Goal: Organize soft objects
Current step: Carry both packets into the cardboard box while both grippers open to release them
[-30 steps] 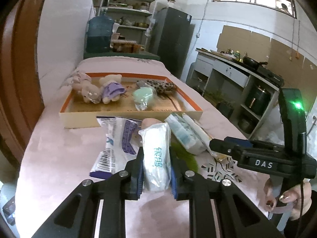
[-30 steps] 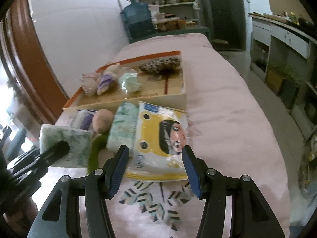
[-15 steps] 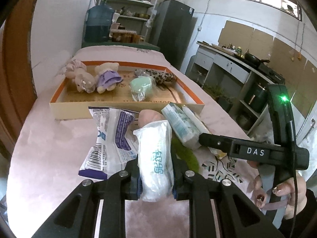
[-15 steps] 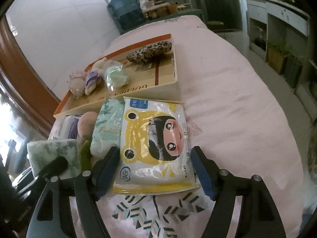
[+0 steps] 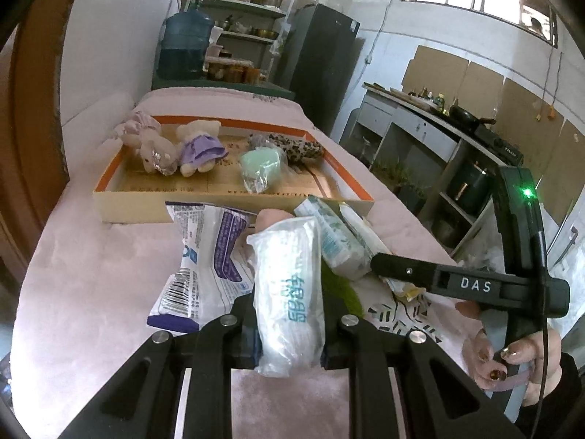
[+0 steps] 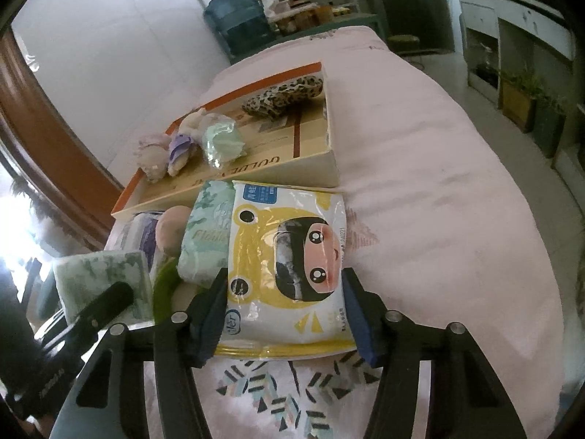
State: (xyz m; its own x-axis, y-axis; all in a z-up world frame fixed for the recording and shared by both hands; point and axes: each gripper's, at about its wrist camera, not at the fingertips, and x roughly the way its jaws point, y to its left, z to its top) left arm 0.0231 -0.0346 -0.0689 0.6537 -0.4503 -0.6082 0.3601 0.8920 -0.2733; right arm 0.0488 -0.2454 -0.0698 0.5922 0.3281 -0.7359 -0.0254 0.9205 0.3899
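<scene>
My left gripper (image 5: 289,333) is shut on a white tissue pack (image 5: 289,292) and holds it just over the pink tablecloth. In the right wrist view the same pack (image 6: 102,285) shows a green marbled face. My right gripper (image 6: 285,320) is closing its jaws on a yellow cartoon wipes pack (image 6: 289,256), and both blue pads touch its sides, bowing it. A mint tissue pack (image 6: 208,234) lies against its left edge. Beyond stands a cardboard tray (image 5: 234,205) holding two plush toys (image 5: 164,146), a wrapped green item (image 5: 261,166) and a leopard pouch (image 5: 296,148).
A purple and white packet (image 5: 204,256) lies left of the held pack, with a peach ball (image 6: 172,226) behind it. A person's hand (image 5: 512,351) grips the right tool. A water jug (image 5: 184,47), shelves, a dark fridge (image 5: 321,62) and a kitchen counter (image 5: 420,109) stand beyond the table.
The right jaws spread wider around the yellow wipes pack, then came in onto its sides. The left gripper stayed shut on the white tissue pack.
</scene>
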